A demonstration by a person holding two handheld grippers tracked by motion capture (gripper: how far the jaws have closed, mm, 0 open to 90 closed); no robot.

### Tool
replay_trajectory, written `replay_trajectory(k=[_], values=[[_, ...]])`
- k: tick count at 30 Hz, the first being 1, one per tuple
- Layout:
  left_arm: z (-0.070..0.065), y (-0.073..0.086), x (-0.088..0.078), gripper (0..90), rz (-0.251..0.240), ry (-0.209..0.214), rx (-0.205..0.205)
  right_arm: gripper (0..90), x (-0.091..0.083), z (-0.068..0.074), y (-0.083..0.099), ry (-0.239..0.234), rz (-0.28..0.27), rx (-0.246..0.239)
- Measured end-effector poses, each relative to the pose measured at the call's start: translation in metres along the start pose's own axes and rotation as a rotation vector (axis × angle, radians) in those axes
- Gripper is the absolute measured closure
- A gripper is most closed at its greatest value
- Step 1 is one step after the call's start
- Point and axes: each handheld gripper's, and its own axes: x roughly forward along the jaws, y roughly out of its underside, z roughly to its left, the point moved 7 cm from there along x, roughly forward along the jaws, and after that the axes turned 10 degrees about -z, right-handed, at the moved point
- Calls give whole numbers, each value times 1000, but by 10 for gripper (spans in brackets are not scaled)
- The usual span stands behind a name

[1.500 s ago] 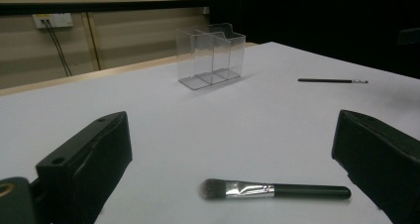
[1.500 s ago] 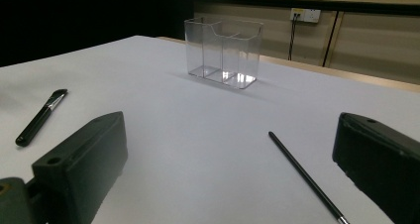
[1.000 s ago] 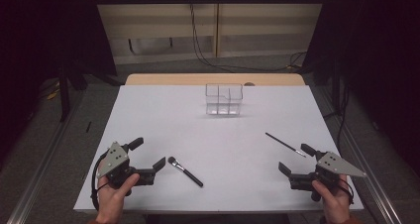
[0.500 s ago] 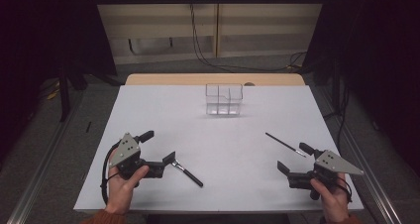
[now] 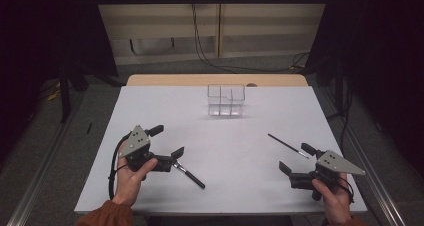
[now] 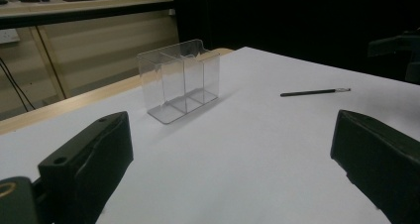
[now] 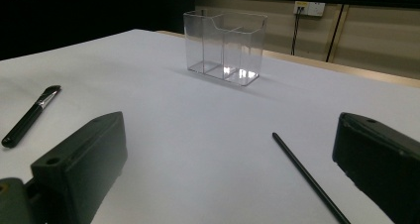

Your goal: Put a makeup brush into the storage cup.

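The left gripper [image 5: 168,148] is over the near-left part of the white table [image 5: 150,111], jaws spread wide and holding nothing. Its lower jaw tip sits at, or just above, the bristle end of a black make-up brush [image 5: 189,172]; whether they touch cannot be told. The brush lies flat, its handle running toward the near edge, with bare table all round it.

The right gripper [image 5: 295,161] is at the near-right corner, close to the table's right edge, jaws likewise wide apart and empty. A thin black pencil-like stick [image 5: 286,145] lies flat just ahead of it; in the right gripper view the stick [image 7: 309,177] runs between the jaws.

A clear plastic organiser [image 5: 226,99] with open-top compartments stands upright near the far edge, roughly centred, well apart from both grippers. Its compartments look empty in the left gripper view [image 6: 179,78] and in the right gripper view [image 7: 224,33].

The middle of the table between the grippers and the organiser is open. A strip of wooden board [image 5: 215,79] shows past the far edge. Floor rails run along both sides of the table.
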Motion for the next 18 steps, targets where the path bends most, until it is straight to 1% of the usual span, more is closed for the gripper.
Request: replay_trajectory(k=[3, 5, 6, 7, 9, 12, 13, 14, 16, 17, 18], values=[[3, -2, 4, 26, 6, -1, 5, 2, 1, 0, 0, -4, -1, -4], [5, -5, 7, 26, 4, 13, 1, 2, 1, 0, 1, -4, 1, 0], [5, -5, 7, 26, 4, 13, 1, 2, 1, 0, 1, -4, 2, 2], [8, -8, 10, 26, 12, 16, 5, 2, 1, -1, 1, -2, 2, 0], [11, -9, 14, 26, 20, 27, 1, 2, 1, 0, 0, -2, 1, -3], [13, -9, 16, 26, 26, 32, 4, 2, 1, 0, 1, -3, 2, -4], [13, -8, 18, 26, 27, 39, -10, 2, 1, 0, 1, -4, 3, -3], [14, -7, 19, 26, 31, 44, -3, 2, 1, 0, 1, -4, 3, -4], [13, -6, 20, 26, 34, 51, -6, 2, 0, 0, 1, -3, 3, -1], [12, -5, 21, 27, 54, 66, -9, 2, 0, 0, 1, -2, 3, 0], [12, -5, 21, 27, 54, 66, -9, 2, 0, 0, 1, -2, 3, 0]])
